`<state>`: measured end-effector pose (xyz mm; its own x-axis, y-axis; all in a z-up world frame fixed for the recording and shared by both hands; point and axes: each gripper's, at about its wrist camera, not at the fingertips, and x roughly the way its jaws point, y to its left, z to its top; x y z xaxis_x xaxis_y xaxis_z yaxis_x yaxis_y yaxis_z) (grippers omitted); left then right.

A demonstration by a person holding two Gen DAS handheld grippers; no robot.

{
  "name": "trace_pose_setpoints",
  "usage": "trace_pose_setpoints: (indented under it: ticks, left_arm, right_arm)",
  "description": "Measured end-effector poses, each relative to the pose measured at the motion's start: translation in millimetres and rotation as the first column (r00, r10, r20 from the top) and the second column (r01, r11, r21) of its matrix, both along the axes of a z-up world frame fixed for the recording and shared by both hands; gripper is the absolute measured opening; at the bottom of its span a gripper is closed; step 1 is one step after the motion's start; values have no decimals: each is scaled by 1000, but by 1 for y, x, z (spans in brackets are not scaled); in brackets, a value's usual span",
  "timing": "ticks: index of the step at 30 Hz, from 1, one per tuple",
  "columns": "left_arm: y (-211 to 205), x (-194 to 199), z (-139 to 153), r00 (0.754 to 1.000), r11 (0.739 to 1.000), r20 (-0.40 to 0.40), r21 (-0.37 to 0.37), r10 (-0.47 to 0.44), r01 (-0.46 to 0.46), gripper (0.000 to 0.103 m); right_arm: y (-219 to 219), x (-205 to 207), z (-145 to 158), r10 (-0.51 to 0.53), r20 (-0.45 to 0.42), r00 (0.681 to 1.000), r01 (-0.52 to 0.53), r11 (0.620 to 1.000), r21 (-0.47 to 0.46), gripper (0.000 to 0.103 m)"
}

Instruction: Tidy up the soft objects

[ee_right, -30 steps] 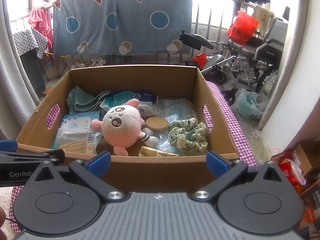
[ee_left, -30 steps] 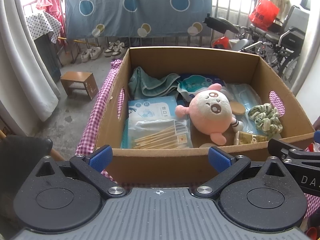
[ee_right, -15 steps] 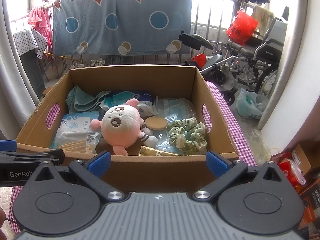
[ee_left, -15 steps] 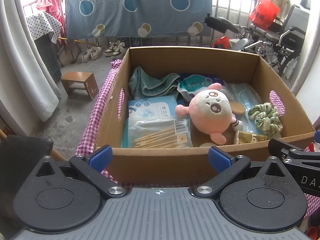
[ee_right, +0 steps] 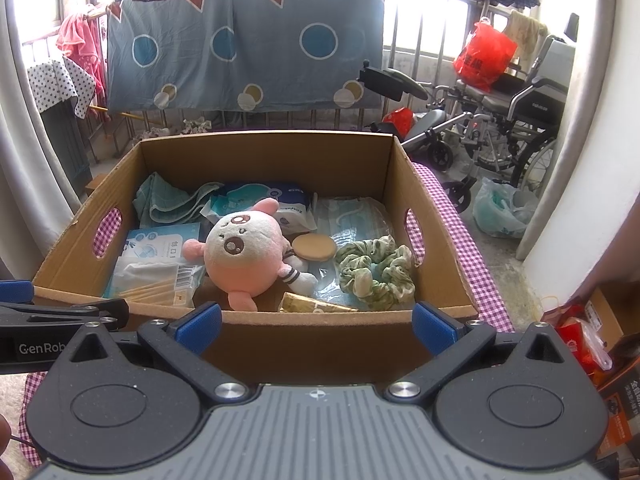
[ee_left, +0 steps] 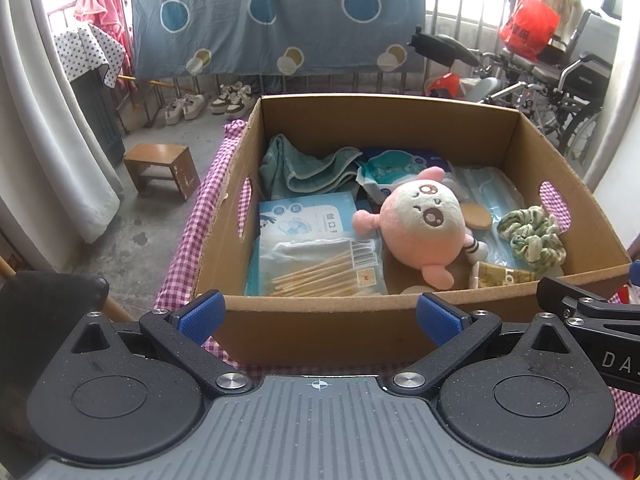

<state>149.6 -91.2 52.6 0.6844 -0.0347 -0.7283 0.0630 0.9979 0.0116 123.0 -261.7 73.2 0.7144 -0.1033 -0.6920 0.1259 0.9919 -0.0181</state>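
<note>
Currently, both the left gripper [ee_left: 318, 314] and the right gripper [ee_right: 316, 322] are held spread wide and empty, just short of the near wall of the brown cardboard box [ee_right: 312, 340].

Inside the box, the round pink-and-white plush toy [ee_right: 246, 254] is seen lying among flat packets, with the green ruffled fabric scrunchie [ee_right: 374, 270] just beside it on the right and the folded teal cloth towel [ee_left: 304, 170] in the far left corner.

This arrangement would fit soft things already gathered or awaiting sorting, so no move is settled.

Any grasp would be best taken across soft bulk, clear of the packets.

The plush lies tilted, face up, its long axis running diagonally from near-right to far-left.
</note>
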Motion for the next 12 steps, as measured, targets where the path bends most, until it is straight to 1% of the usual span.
trace_pose_setpoints:
  ticks: [12]
  left_arm:
    - [2,-1,2,1000,1000,-1,-1,2,-2,102]
  right_arm:
    - [0,0,0,0,0,1000,0,1000,-1,103]
